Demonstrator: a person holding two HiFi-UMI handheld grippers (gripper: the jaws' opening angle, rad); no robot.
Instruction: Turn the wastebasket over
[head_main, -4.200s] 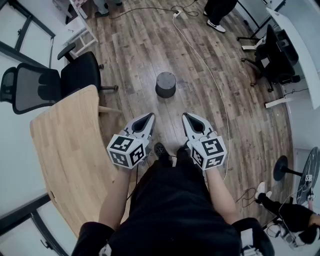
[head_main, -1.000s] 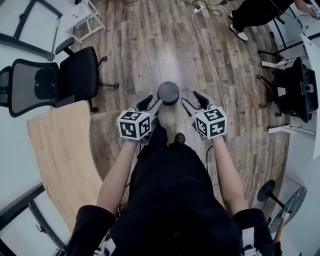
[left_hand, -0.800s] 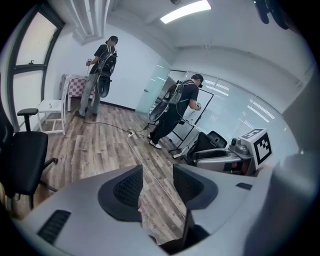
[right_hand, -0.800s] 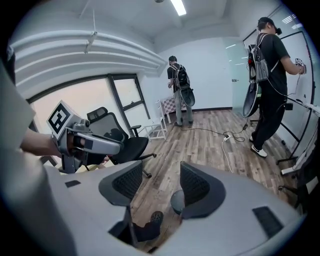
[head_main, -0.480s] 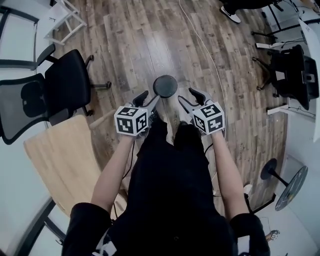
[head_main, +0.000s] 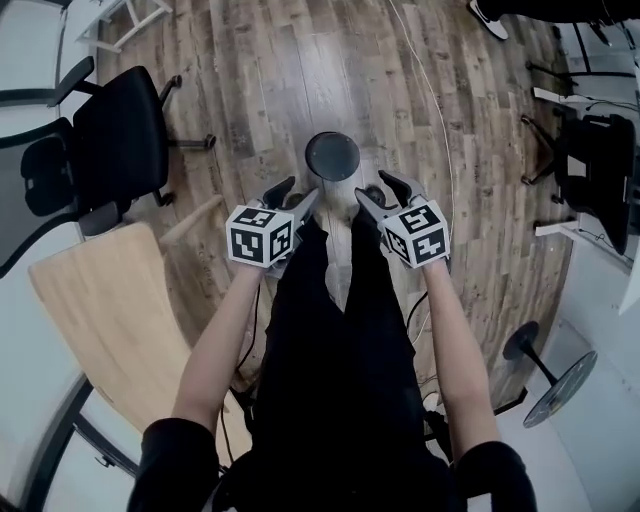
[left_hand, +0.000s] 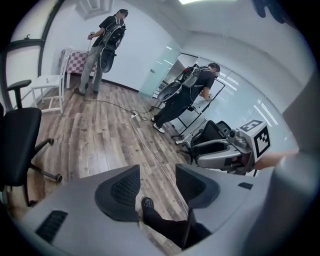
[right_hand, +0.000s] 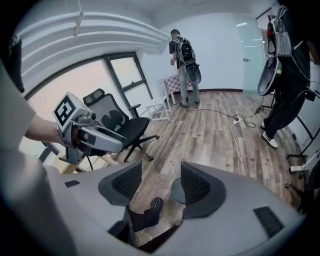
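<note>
The wastebasket (head_main: 332, 157) stands on the wood floor (head_main: 260, 70) at my 12 o'clock, just past my feet. It is round and dark. Its top looks flat and closed, so I think it sits mouth down.

My left gripper (head_main: 293, 194) hangs near the basket's 7 o'clock side. Its jaws are opening, and only floor and my shoe (left_hand: 147, 203) show between them. My right gripper (head_main: 378, 190) hangs near the 5 o'clock side. Its jaws stand apart with nothing in them. In the right gripper view the basket peeks out from behind the jaw at 3 o'clock. I do not think either gripper touches it yet.

To do this well, I would go low and slow. I would put one gripper at the basket's 9 o'clock side and one at its 3 o'clock side, at the same height. Then I would press in evenly from both sides, because a round wall can slip. I would lift a little before I roll it, so the rim does not drag. I would also keep it away from the white cable (head_main: 430, 110) at 2 o'clock.
</note>
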